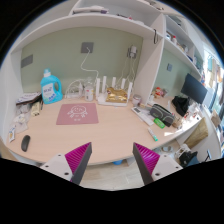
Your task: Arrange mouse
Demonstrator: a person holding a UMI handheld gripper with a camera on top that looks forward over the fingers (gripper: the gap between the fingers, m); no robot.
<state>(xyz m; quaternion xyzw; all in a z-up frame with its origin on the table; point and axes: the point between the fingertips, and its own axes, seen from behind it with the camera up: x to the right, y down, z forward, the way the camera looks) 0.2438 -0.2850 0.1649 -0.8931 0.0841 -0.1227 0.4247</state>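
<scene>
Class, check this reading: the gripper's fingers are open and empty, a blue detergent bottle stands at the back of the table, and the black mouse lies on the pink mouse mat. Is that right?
One point is wrong. In the gripper view the mouse lies on the bare table, apart from the mouse mat, which is empty. The fingers are open and empty, and the blue detergent bottle stands at the back.

Blue bottle (beside router).

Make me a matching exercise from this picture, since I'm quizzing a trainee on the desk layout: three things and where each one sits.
Things:
1. mouse
2. mouse mat
3. blue bottle

Places:
A. middle of the desk, beyond the open fingers
B. back of the desk, by the wall
C. near the desk's front edge, left of the left finger

Pairs: 1-C, 2-A, 3-B
</scene>
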